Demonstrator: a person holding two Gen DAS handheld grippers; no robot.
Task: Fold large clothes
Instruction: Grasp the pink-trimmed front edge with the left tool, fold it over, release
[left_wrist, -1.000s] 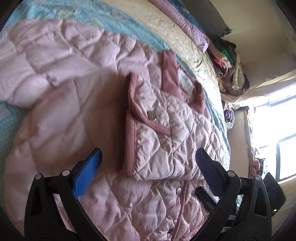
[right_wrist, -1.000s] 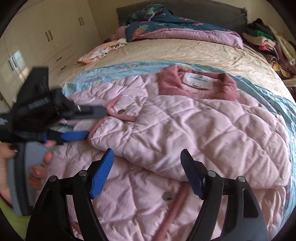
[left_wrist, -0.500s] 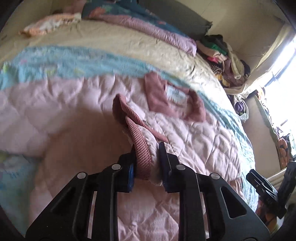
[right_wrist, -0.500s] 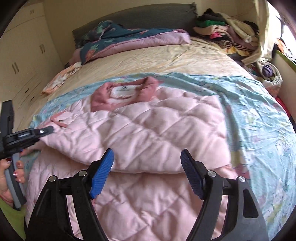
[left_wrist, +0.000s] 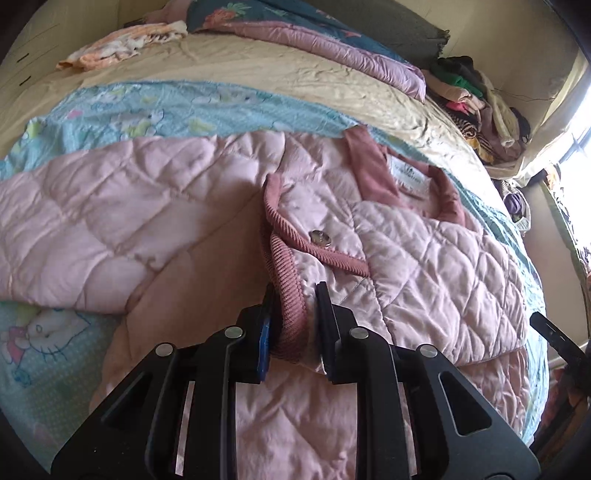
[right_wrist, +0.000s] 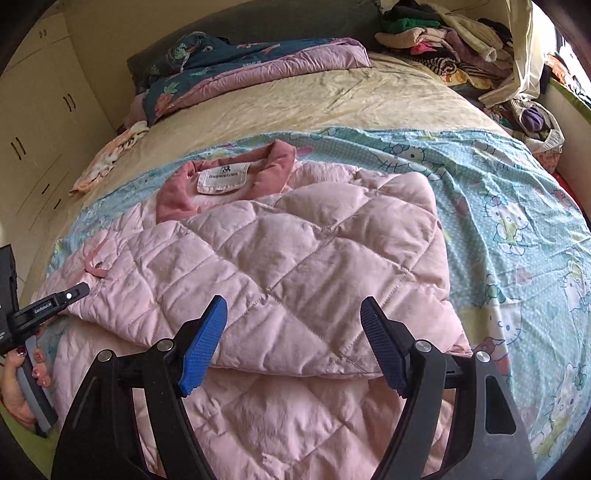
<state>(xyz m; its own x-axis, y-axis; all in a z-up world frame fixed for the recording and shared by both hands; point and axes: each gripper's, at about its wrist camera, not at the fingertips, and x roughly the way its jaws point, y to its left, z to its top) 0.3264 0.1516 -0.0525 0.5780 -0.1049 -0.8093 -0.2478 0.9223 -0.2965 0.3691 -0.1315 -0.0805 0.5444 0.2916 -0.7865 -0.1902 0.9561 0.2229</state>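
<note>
The left gripper (left_wrist: 293, 314) pinches the jacket's (right_wrist: 295, 258) ribbed cuff (left_wrist: 288, 291) to position the folded sleeve, while the right gripper (right_wrist: 293, 343) hovers wide, empty.

One pink quilted jacket (right_wrist: 295, 266) lies mid-frame, with one white neck label (right_wrist: 221, 179) inside its one dusty-rose collar (right_wrist: 273, 166). One snap button (left_wrist: 320, 237) shows at centre of the left wrist view. Two grippers appear: the left gripper (left_wrist: 293, 325) at the bottom, the right gripper (right_wrist: 291, 343) at the bottom. One clothes pile (right_wrist: 443, 44) sits upper right, and one folded quilt (right_wrist: 240, 70) at the upper middle.
</note>
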